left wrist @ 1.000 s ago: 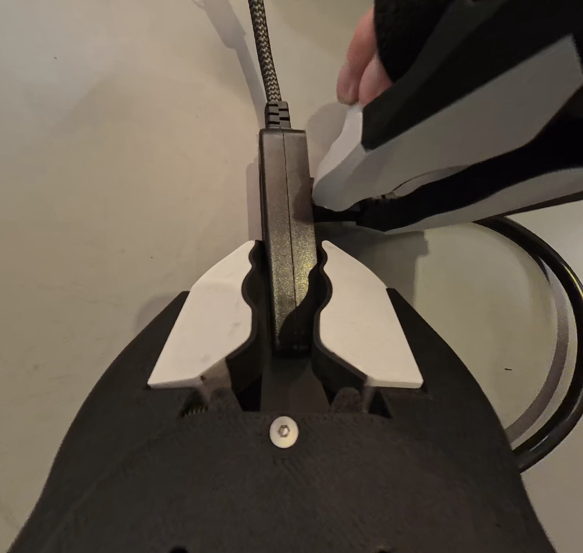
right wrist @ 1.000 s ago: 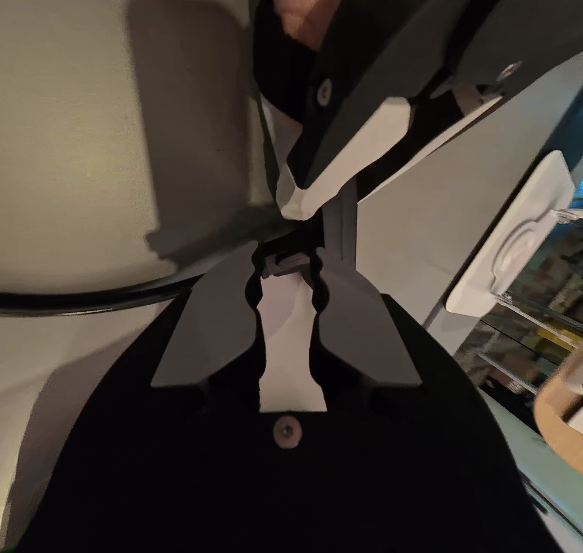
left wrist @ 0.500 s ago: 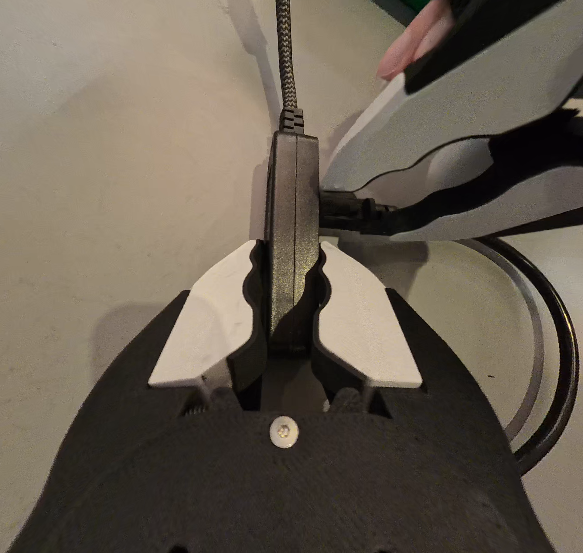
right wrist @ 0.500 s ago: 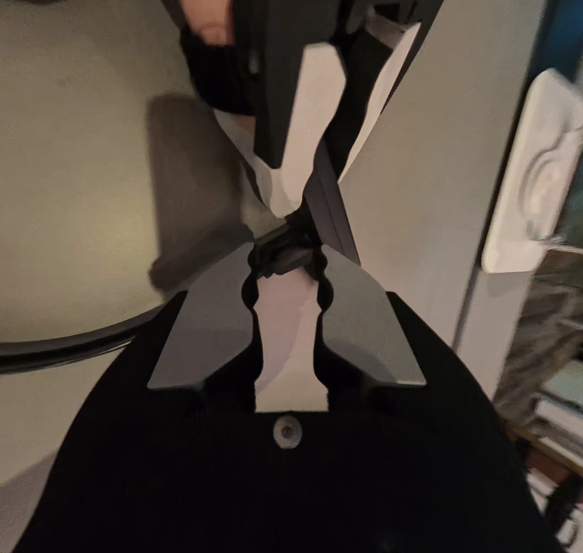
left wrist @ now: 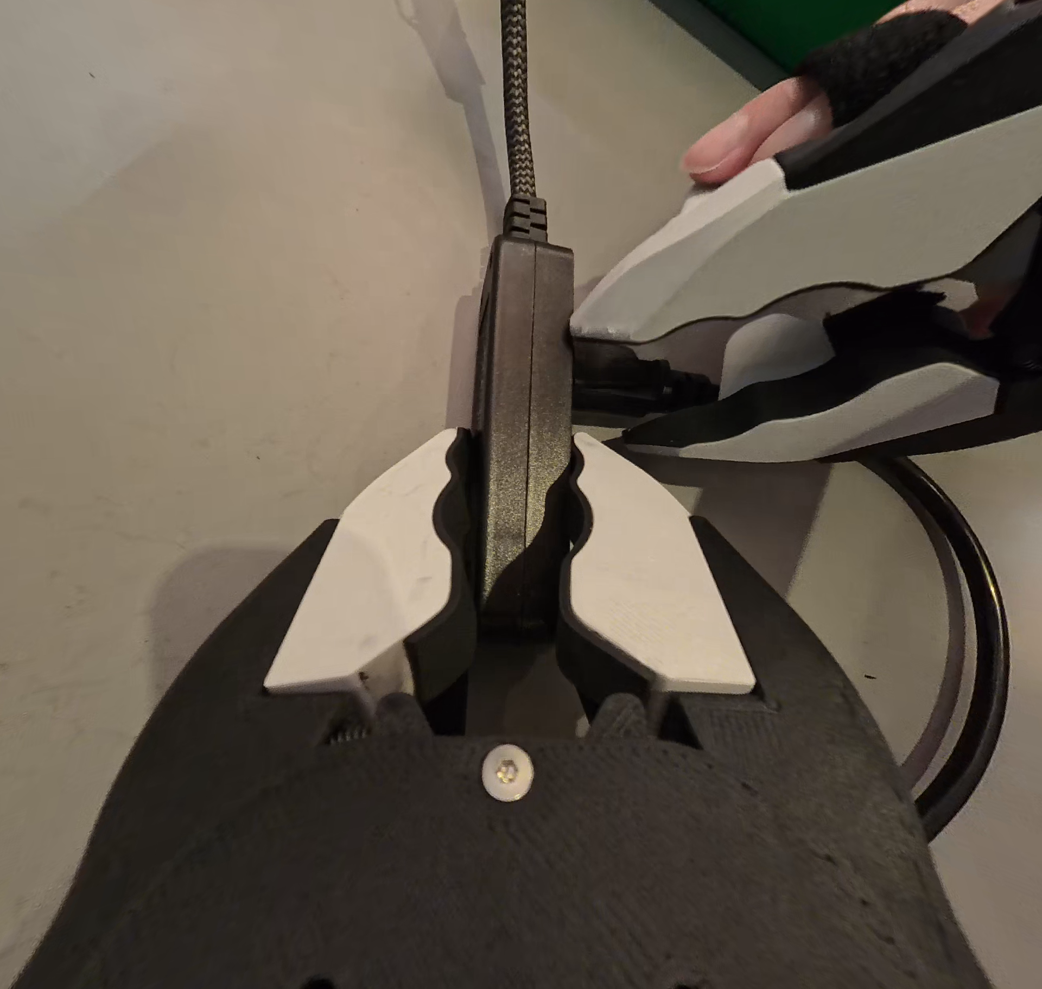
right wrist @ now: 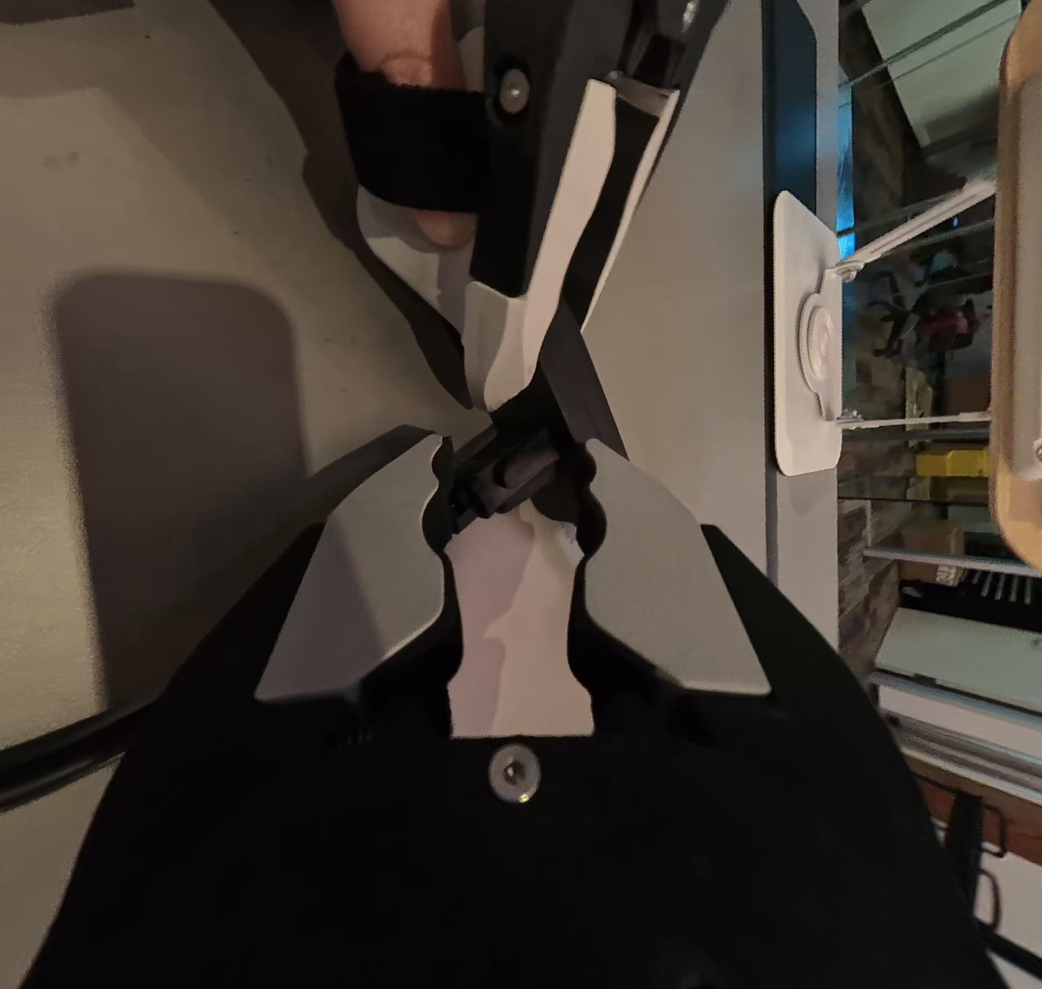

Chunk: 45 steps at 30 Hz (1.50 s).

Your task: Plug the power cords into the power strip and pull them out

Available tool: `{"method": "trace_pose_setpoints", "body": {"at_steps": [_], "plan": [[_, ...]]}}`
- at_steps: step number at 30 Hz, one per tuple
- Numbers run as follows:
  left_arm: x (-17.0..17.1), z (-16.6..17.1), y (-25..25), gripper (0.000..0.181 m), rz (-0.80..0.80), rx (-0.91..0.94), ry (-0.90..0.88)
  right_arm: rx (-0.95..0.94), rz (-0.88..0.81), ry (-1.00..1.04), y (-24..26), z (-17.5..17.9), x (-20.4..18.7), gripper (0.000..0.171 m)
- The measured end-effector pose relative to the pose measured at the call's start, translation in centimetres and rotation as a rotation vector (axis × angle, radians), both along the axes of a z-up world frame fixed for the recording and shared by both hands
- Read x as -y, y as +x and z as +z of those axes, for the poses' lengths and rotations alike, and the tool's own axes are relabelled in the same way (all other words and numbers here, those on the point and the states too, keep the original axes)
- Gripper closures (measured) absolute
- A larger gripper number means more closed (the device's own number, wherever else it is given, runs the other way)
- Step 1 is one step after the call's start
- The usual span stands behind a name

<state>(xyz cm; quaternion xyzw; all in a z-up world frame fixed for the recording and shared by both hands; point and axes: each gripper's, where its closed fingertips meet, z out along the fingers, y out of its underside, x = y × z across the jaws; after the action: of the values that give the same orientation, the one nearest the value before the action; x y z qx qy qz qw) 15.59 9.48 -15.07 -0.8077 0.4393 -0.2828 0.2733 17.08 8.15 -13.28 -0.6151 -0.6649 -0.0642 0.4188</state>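
I am clamping the left gripper (left wrist: 516, 457) on the near end of the slim black plastic power strip (left wrist: 524, 398); its white fingers (left wrist: 389, 556) are nearly together, one pressed flat against each broad face. The strip is standing on edge above the pale bench (left wrist: 197, 257), lifted clear as far as I can tell, with its braided grey-black lead (left wrist: 519, 88) running off the far end.

The right gripper (right wrist: 516, 457) is closing on the black moulded plug (left wrist: 614, 375) seated in the strip's right-hand face. Its fingers are only part-way in, stopped by the plug body between the tips, and I judge the hold firm enough, though the right wrist view is dark and I cannot tell how deep the bite goes. The person's hand (left wrist: 755, 127) is resting on top of that gripper. The plug's smooth black round cord (left wrist: 981, 595) is looping away to the right of the strip and curling back across the bench.

I judge this to be either the last push of the insertion or the start of the pull. To do it well, I am aiming to keep the strip braced hard and move the plug straight along its prongs, square to the strip's face, without rocking. The matt, faintly textured casing with a seam along its narrow edge should give the pads fair purchase.
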Motion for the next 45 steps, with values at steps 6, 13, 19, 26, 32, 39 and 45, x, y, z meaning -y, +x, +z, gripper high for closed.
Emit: {"method": "trace_pose_setpoints", "body": {"at_steps": [6,13,19,26,32,39,45], "plan": [[0.1,0.0,0.1,0.150,0.000,0.026,-0.037,-0.050,-0.029,-0.039,-0.1,0.2,0.2,0.129],[0.2,0.1,0.1,0.150,0.000,0.038,-0.055,-0.034,-0.008,-0.016,-0.2,0.2,0.4,0.134],[0.2,0.0,0.2,0.150,-0.003,0.028,-0.045,-0.063,-0.039,-0.048,0.2,-0.1,0.2,0.135],[0.3,0.0,0.2,0.150,-0.002,0.029,-0.047,-0.072,-0.036,-0.043,0.1,-0.1,0.2,0.137],[0.3,0.1,0.2,0.150,-0.001,0.034,-0.052,-0.034,-0.001,-0.078,0.0,-0.2,0.2,0.138],[0.2,0.0,0.2,0.150,-0.004,0.018,-0.031,0.110,0.060,-0.027,0.3,-0.5,0.2,0.135],[0.2,0.0,0.1,0.151,-0.001,-0.006,-0.008,0.288,0.025,-0.058,0.6,-0.6,0.2,0.135]]}}
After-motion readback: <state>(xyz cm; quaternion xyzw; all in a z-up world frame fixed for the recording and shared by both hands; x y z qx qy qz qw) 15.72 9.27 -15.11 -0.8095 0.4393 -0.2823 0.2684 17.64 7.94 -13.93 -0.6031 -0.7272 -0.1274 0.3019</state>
